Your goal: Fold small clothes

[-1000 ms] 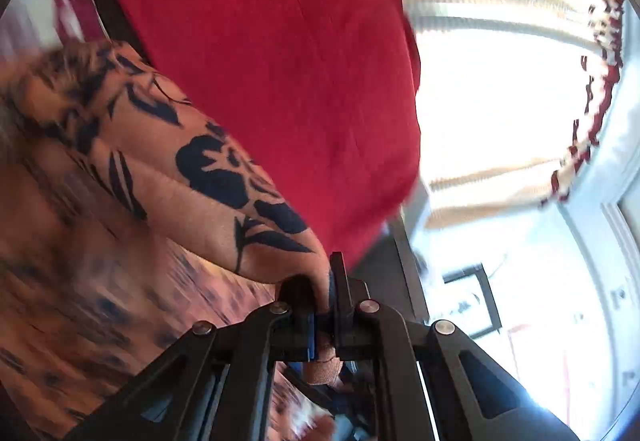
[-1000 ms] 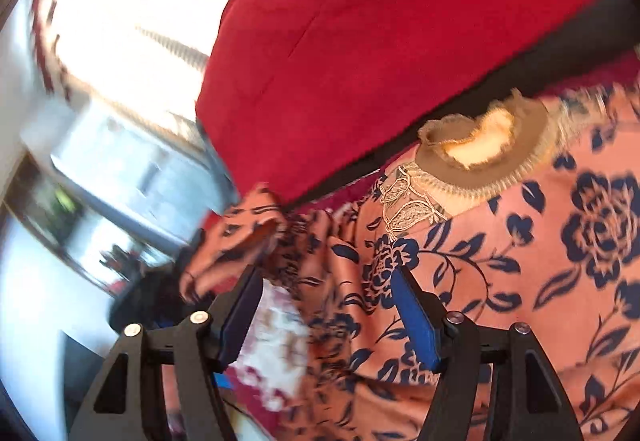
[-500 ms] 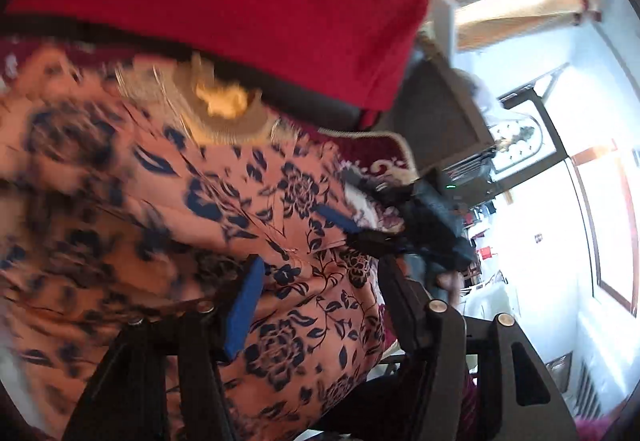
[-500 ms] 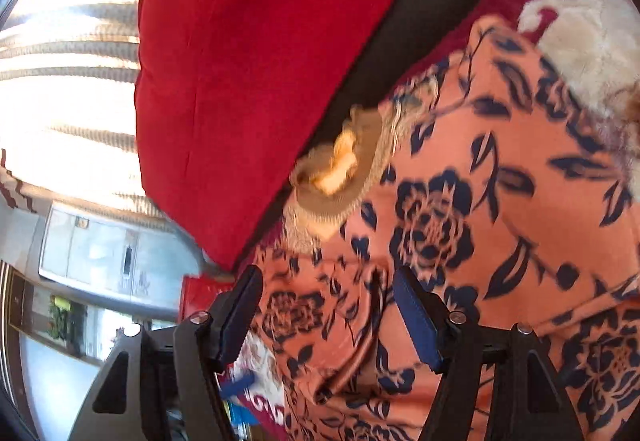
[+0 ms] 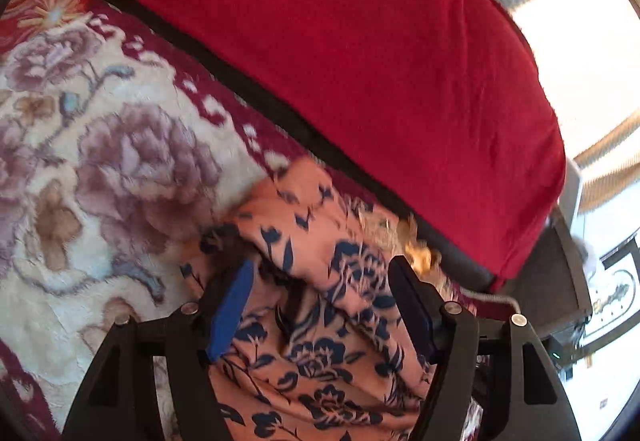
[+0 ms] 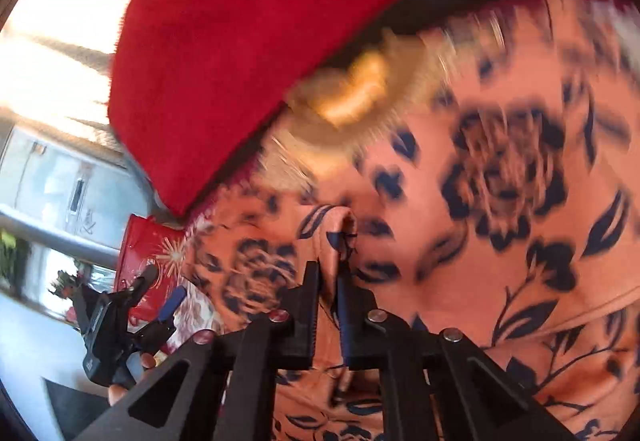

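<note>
Your left gripper (image 5: 320,305) has just been opening: its jaws stand apart over the orange floral garment (image 5: 316,341), cloth lying between the pads but not pinched, with the flowered blanket (image 5: 100,161) at nine o'clock and the red cushion (image 5: 360,61) at twelve. Your right gripper (image 6: 329,273) has just been closing, and its jaws now clamp a raised fold of that garment (image 6: 500,201), whose gold-trimmed neckline (image 6: 360,97) lies at twelve o'clock under the cushion's (image 6: 240,41) edge.
</note>
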Tool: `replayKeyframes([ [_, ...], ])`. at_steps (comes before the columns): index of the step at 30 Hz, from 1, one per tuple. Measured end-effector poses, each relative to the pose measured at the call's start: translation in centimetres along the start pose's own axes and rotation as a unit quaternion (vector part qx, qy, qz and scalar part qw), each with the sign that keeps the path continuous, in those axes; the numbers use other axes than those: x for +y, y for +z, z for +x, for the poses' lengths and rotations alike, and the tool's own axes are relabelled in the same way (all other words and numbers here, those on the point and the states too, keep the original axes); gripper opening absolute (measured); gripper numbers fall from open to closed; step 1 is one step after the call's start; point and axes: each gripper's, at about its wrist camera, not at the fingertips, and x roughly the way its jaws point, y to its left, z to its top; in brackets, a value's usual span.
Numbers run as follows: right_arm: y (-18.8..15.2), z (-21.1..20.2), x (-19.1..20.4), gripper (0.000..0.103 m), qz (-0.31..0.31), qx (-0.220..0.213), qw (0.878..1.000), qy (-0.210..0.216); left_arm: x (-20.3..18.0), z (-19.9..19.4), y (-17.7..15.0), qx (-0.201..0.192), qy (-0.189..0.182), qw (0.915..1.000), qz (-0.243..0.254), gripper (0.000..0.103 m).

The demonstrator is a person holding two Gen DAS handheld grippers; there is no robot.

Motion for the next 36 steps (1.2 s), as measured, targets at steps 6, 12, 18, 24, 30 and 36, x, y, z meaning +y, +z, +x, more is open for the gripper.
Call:
replayKeyframes([
  [6, 1.7, -5.8, -0.3, 0.002, -0.008, -0.128, 0.991, -0.037, -0.6, 0.1, -0.1, -0.032, 0.033, 0.9989, 0.015, 0.071],
  [12, 4.1, -8.5, -7.1, 0.005, 0.082, -0.15, 0.983, -0.067, -1.0, 1.3, -0.6, -0.016, 0.059, 0.9979, 0.021, 0.071],
  [18, 2.6, -2.8, -4.9, 0.006, 0.058, -0.012, 0.998, -0.007, -1.0, 1.8, -1.1, -0.018, 0.067, 0.9974, 0.021, 0.071],
  [24, 0.4, 0.6, -3.7, 0.007, 0.051, 0.027, 0.998, -0.03, -1.0, 2.5, -1.6, 0.001, 0.106, 0.9933, 0.046, 0.071],
  [30, 0.8, -0.7, -5.7, 0.078, 0.089, 0.017, 0.996, 0.0, 0.2, 1.5, -0.9, -0.021, 0.141, 0.9887, 0.047, 0.075],
  [36, 0.8, -1.2, -7.0, 0.08, 0.097, 0.02, 0.995, 0.032, 2.1, 1.7, -0.1, -0.023, 0.165, 0.9857, 0.024, 0.076],
])
